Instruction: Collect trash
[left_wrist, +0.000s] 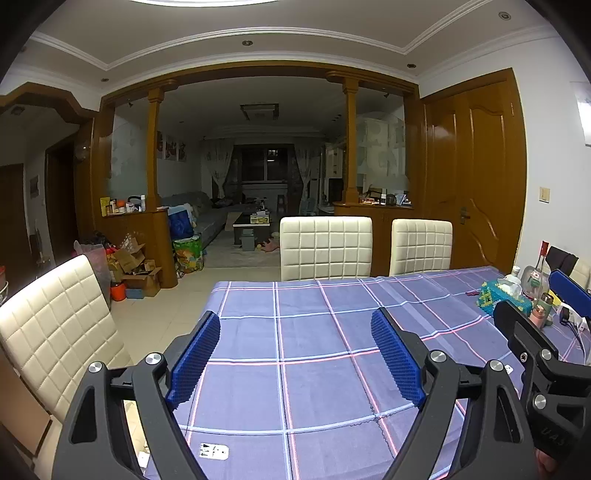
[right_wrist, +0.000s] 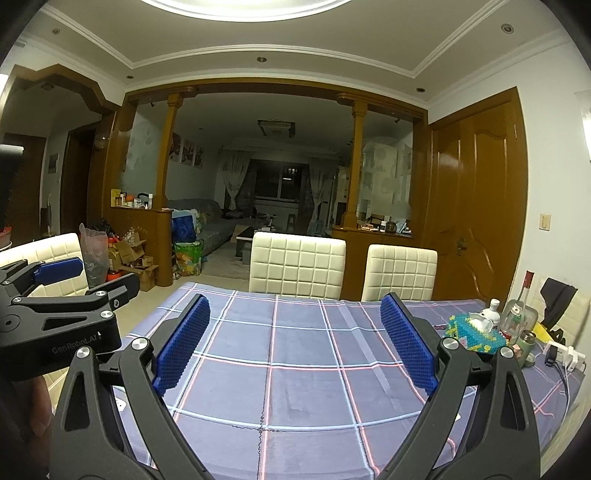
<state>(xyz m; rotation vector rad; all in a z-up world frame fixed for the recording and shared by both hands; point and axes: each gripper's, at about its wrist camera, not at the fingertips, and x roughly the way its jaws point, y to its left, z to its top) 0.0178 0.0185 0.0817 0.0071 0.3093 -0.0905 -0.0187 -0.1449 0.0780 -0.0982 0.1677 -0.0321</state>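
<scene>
Checked purple cloth is covering the table (left_wrist: 317, 398), which is filling the space under and ahead of both grippers. The left gripper (left_wrist: 295, 332) is hanging over the near part of the cloth with its jaws standing wide apart and nothing between the blue pads (left_wrist: 195, 362); only bare cloth is showing in the gap. The right gripper (right_wrist: 295, 314) is doing the same just beside it, jaws spread wide and gripping nothing, with bare cloth between its pads (right_wrist: 410, 347).

No loose trash is showing between either pair of jaws or on the cloth straight ahead of them. What is lying on the table is sitting well off to the right of both pairs of jaws, beyond the right pad: a green tissue box (right_wrist: 474, 332), a clear bottle (right_wrist: 517, 314) with a red cap, a small flask (right_wrist: 524, 347), and a white power strip (right_wrist: 569, 356) at the far right edge. Whether any of these is counting as trash I cannot tell.

Two white chairs (right_wrist: 299, 266) are standing at the far side of the table, ahead of the jaws, and a third chair (left_wrist: 55, 325) is standing left of the left jaws. Cardboard boxes (left_wrist: 136, 266) are piling up on the floor far ahead to the left.
</scene>
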